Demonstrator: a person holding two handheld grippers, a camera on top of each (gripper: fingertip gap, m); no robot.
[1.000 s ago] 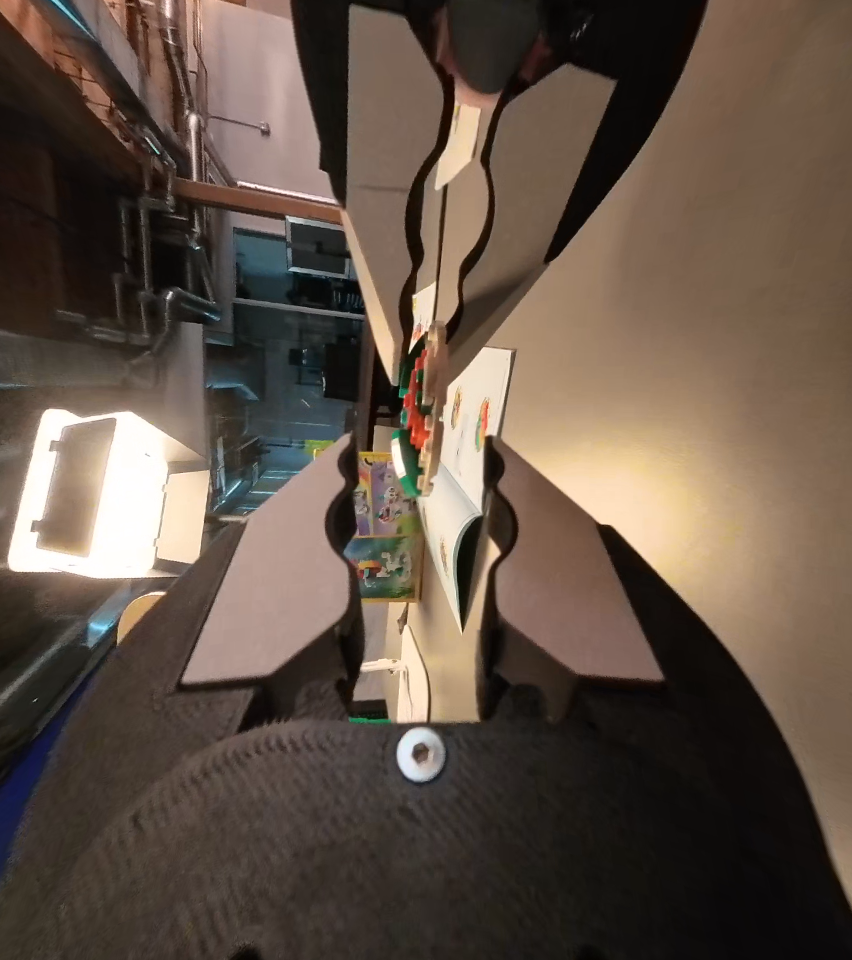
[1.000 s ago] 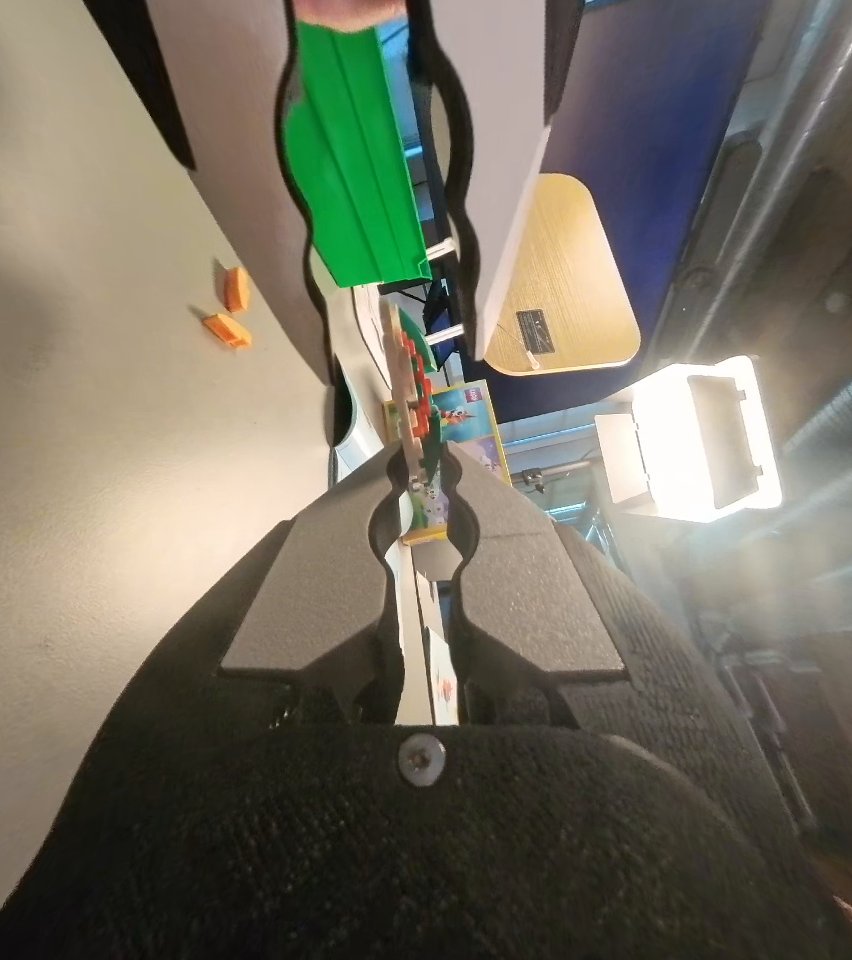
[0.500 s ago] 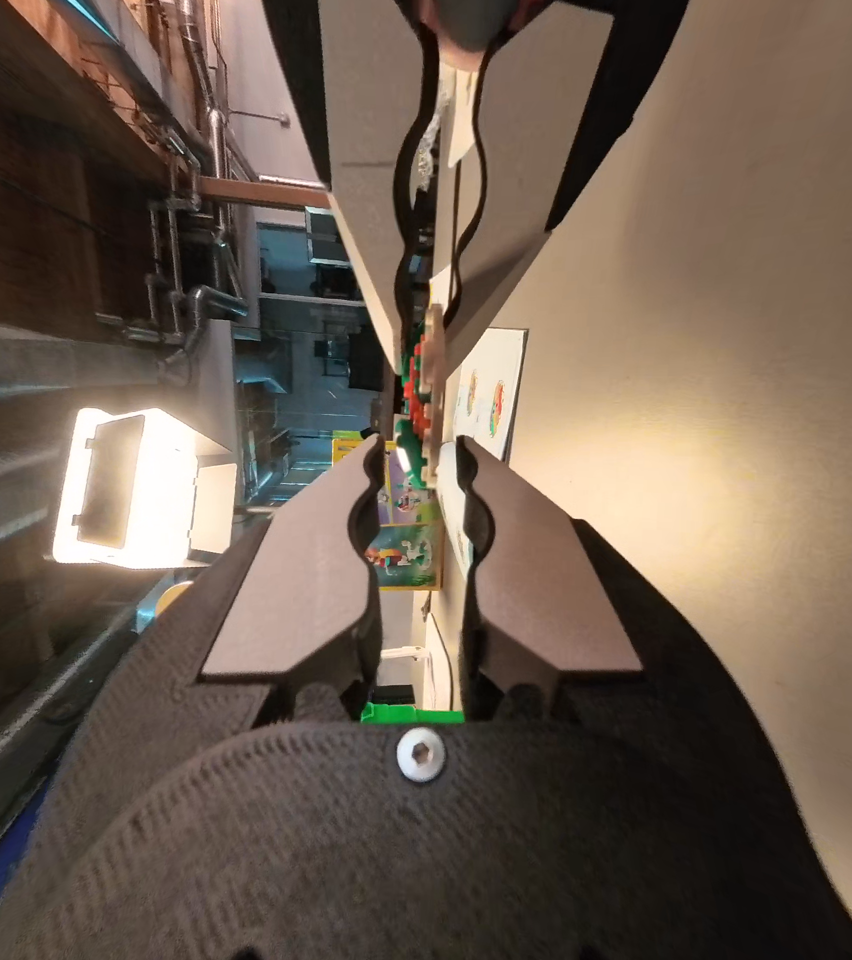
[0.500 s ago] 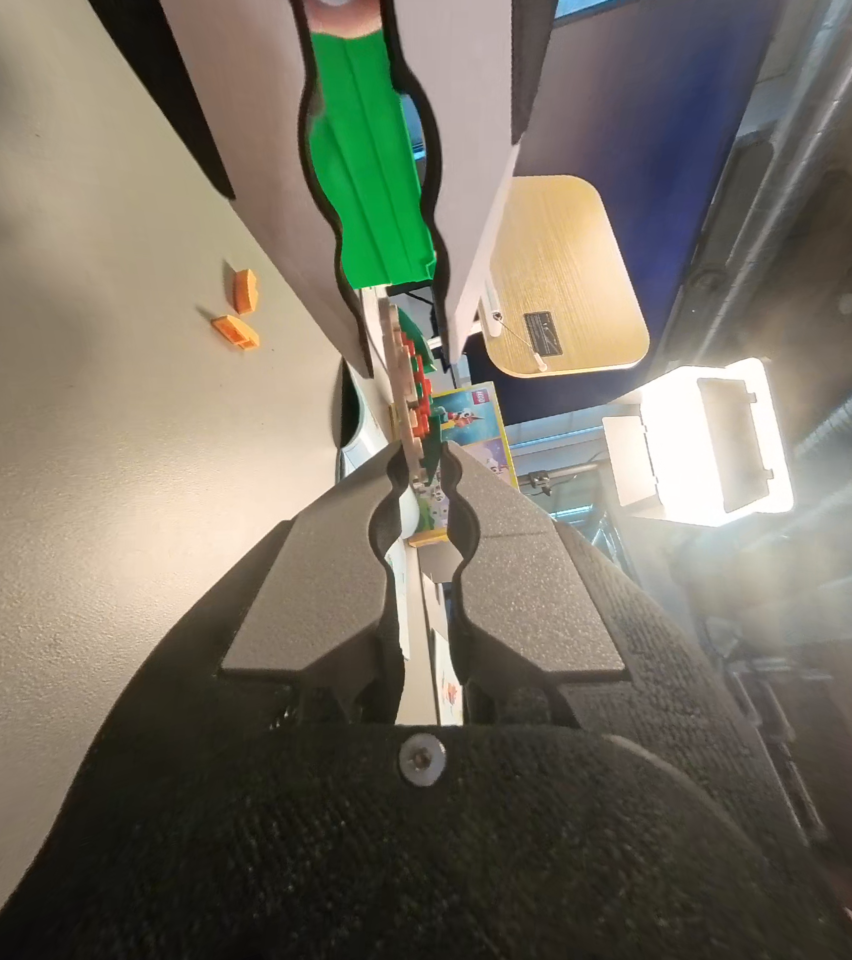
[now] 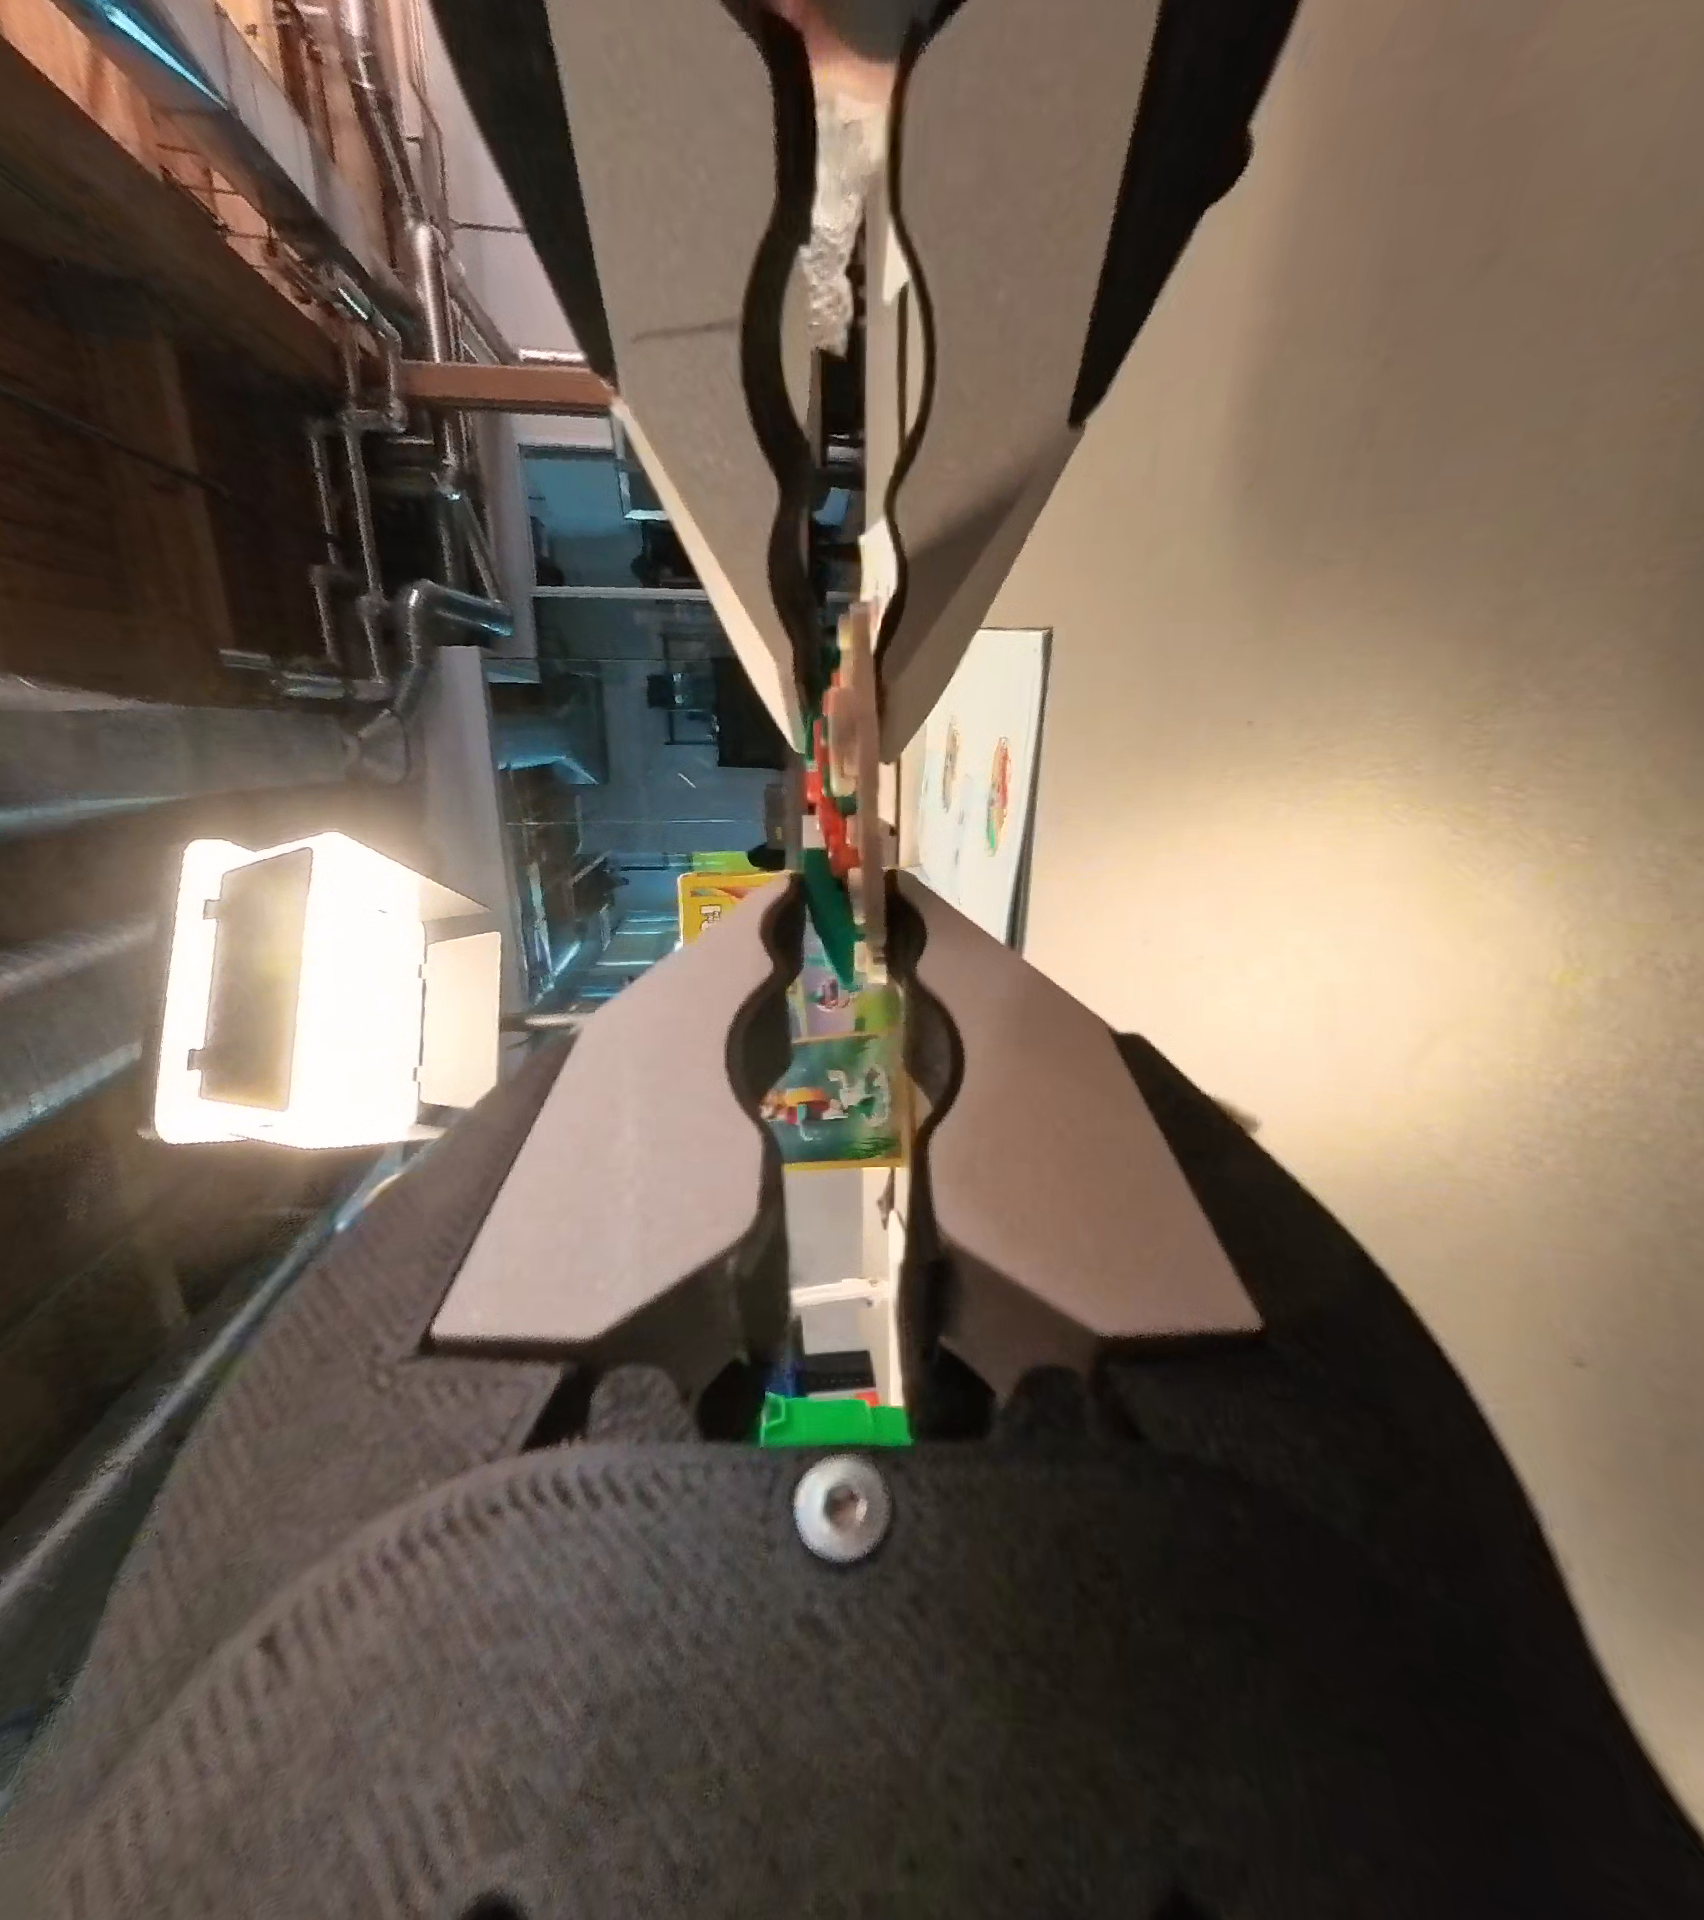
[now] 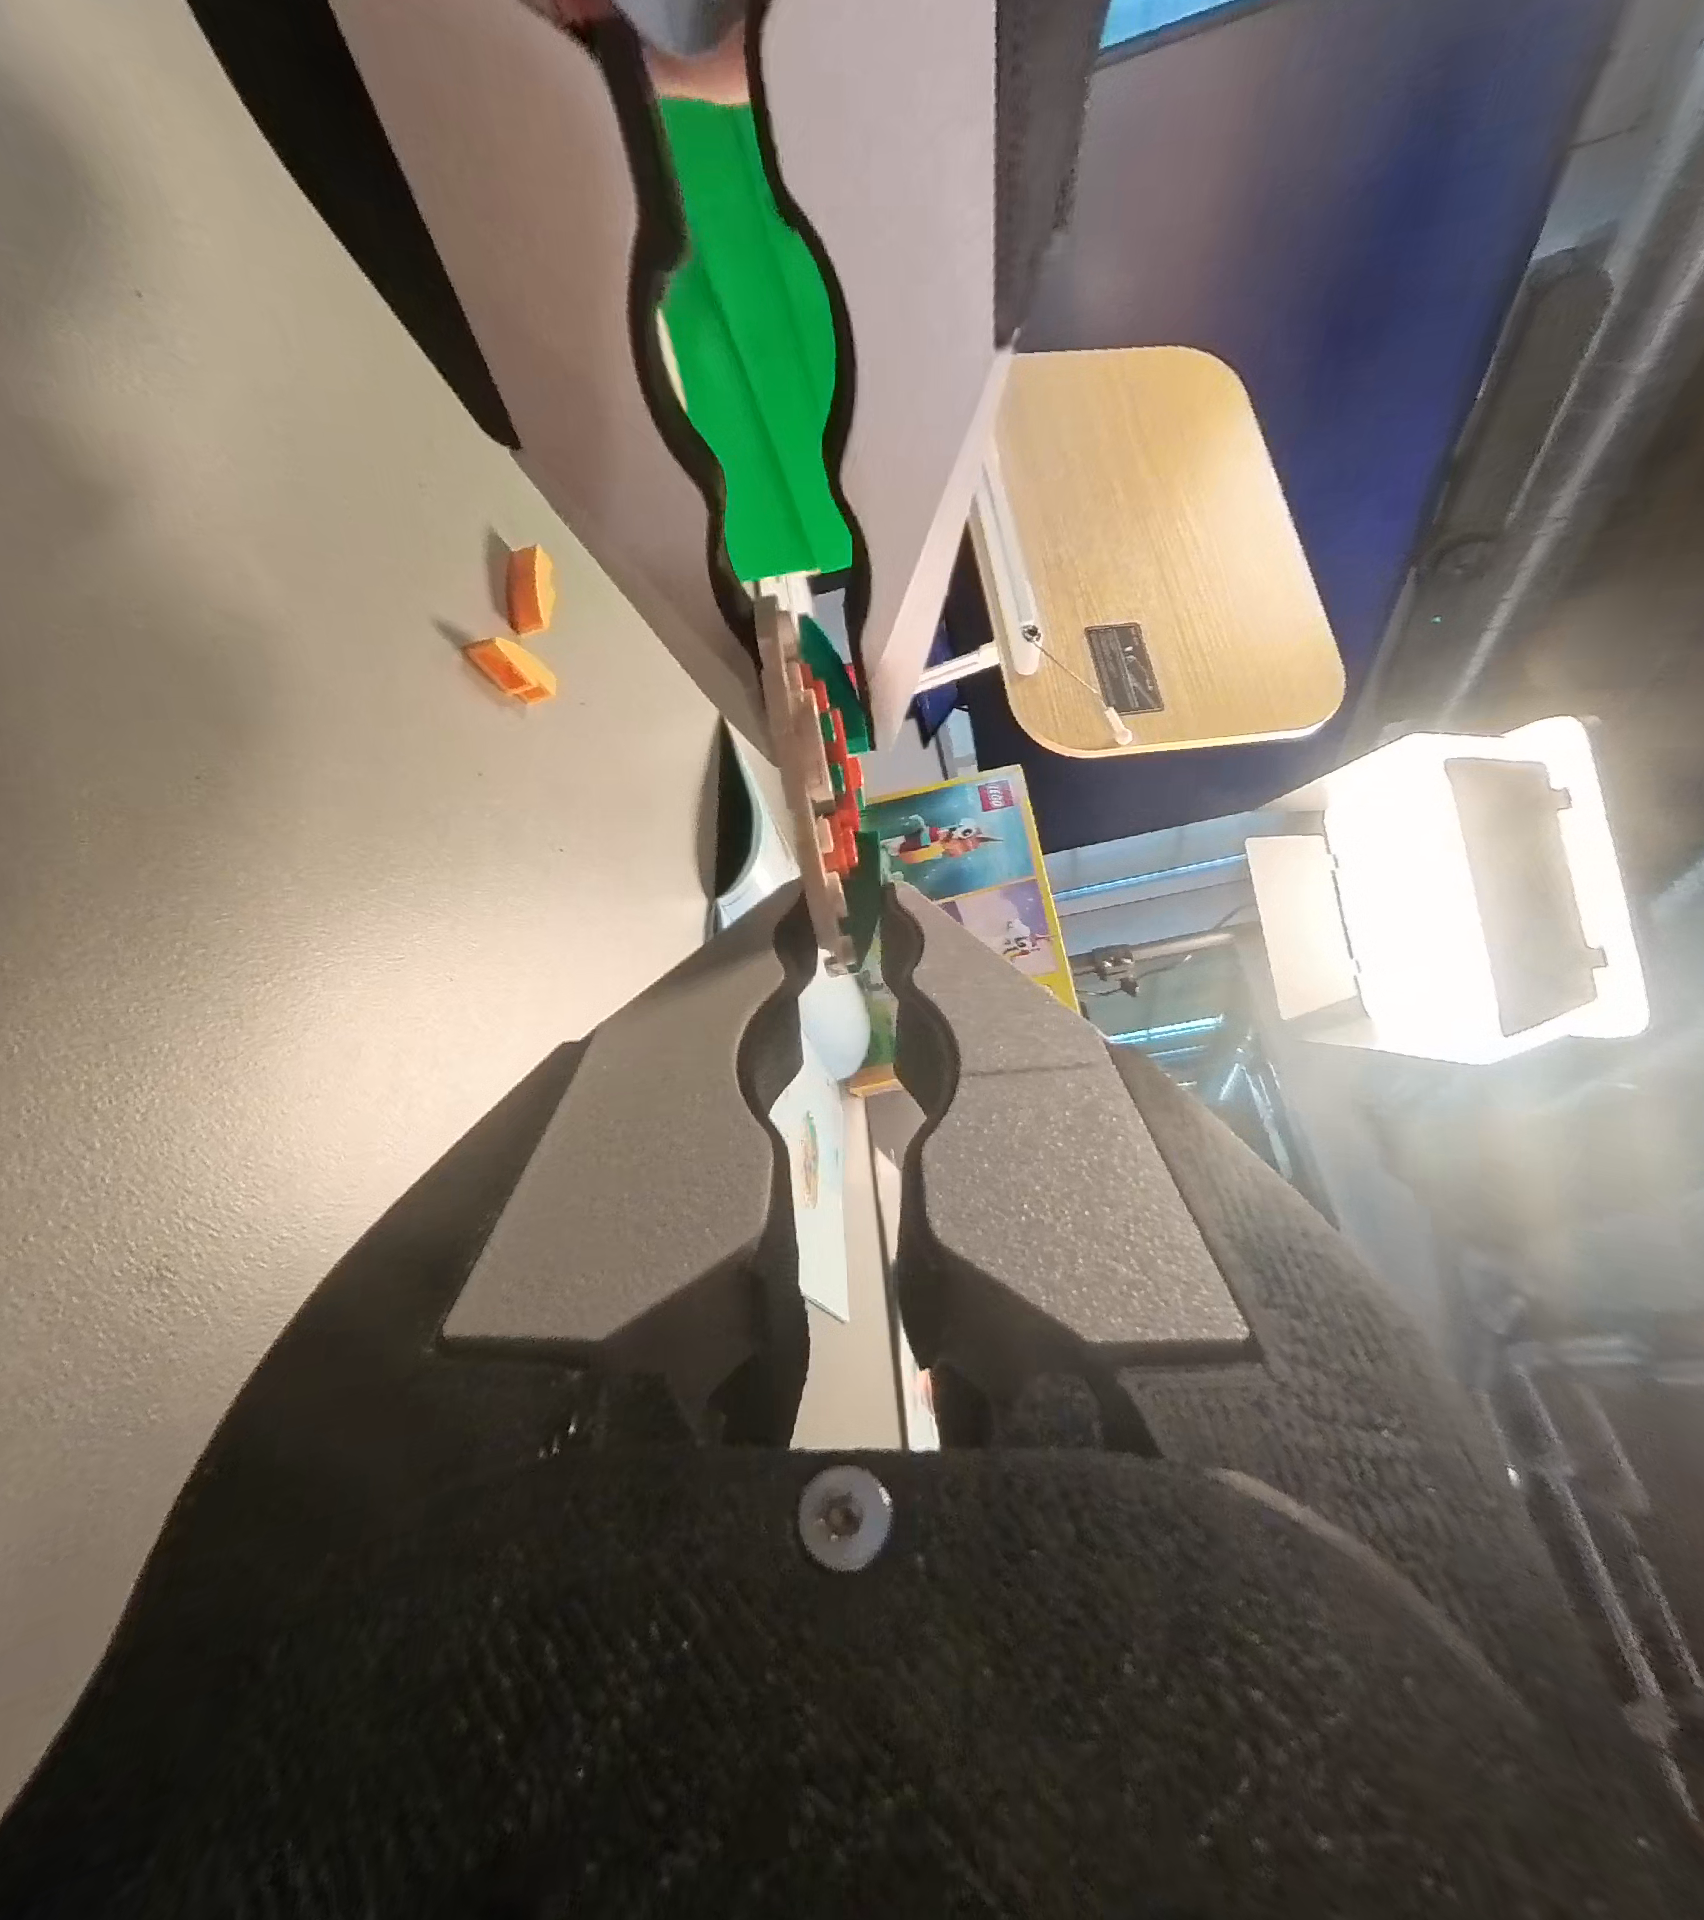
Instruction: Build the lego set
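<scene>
Tan, red and green bricks form a flat, partly built lego model, held edge-on in the air between two grippers that face each other tip to tip above a pale table. Seen from the left wrist, the left gripper has its dark fingers nearly pressed together, pinching the near end of the model. The right gripper comes in from the top of that view, its grey fingers pinching the far end. From the right wrist, the same scene is mirrored: the right gripper clamps the tan plate and dark green piece at its tips, and the left gripper grips the opposite end, with a bright green part showing between its fingers. Two small orange bricks lie loose on the table, just beside each other and well apart from the model. Behind the model stands the colourful set box, and an open instruction booklet lies on the table; how close the booklet sits to the box is hard to judge from these angles. A bright studio light glows in the background.
</scene>
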